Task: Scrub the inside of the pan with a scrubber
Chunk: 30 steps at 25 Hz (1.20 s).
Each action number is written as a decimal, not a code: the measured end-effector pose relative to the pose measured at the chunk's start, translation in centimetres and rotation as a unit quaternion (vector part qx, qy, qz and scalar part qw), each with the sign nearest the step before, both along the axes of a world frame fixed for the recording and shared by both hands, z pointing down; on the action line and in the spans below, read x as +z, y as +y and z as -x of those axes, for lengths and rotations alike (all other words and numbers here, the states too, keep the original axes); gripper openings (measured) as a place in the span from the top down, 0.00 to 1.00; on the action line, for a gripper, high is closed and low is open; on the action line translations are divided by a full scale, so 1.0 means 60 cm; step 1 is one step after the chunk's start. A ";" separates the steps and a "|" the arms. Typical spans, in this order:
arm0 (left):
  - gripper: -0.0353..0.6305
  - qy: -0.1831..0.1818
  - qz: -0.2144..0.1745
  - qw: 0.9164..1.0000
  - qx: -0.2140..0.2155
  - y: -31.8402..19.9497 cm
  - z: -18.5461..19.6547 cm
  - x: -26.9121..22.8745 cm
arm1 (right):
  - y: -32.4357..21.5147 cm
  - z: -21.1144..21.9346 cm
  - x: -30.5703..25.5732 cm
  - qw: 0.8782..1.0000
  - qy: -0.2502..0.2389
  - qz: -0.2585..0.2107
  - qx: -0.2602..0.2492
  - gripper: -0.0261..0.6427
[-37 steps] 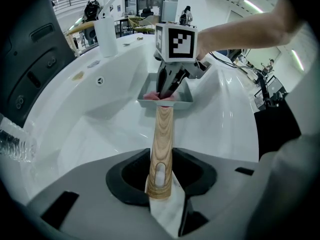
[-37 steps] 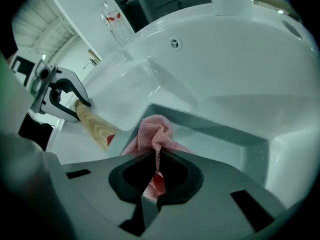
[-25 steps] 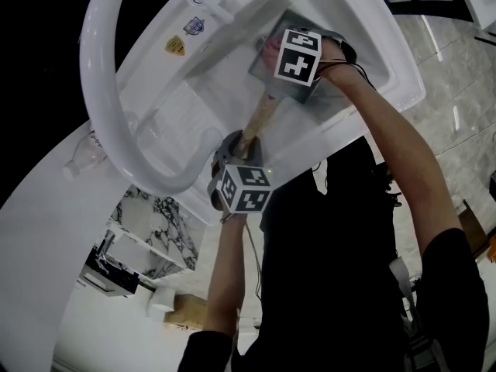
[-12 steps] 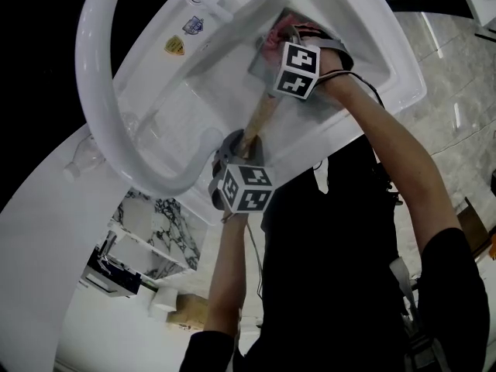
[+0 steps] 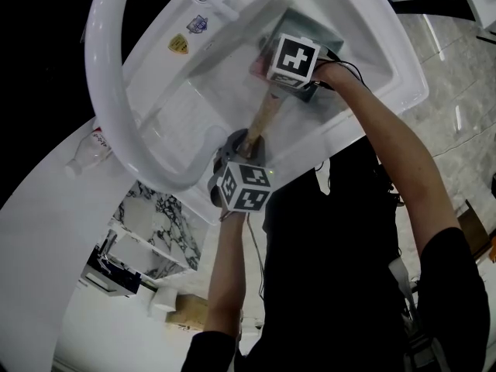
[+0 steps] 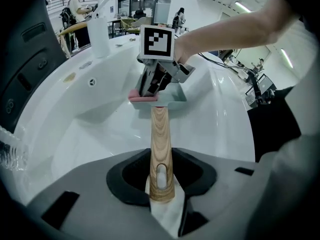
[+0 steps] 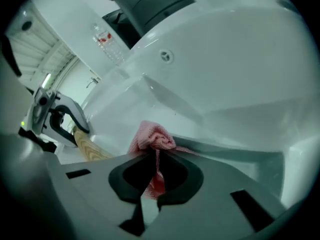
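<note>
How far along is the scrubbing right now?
Done: left gripper grips the pan's wooden handle, steadying the pan in the sink. In hand: right gripper clamps the pink scrubber at the pan's edge. Left: scrubbing the inside; these views don't show how clean it is.

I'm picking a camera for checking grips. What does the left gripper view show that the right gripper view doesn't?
Left gripper view only: the wooden handle with its slotted end between the jaws of the left hand-held gripper, and the right hand-held gripper seen from outside. Right gripper view only: the pink scrubber pinched between that gripper's jaws, close up. Both: the handle, the scrubber, the white sink.
</note>
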<state>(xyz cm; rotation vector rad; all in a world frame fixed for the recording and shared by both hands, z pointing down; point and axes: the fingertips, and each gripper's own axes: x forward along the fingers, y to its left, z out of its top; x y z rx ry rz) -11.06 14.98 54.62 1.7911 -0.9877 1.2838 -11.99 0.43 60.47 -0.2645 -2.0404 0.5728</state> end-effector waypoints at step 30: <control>0.73 -0.005 0.005 1.000 0.000 -0.004 -0.001 0.001 | -0.249 -0.087 0.024 0.755 0.237 -0.596 -0.138 0.90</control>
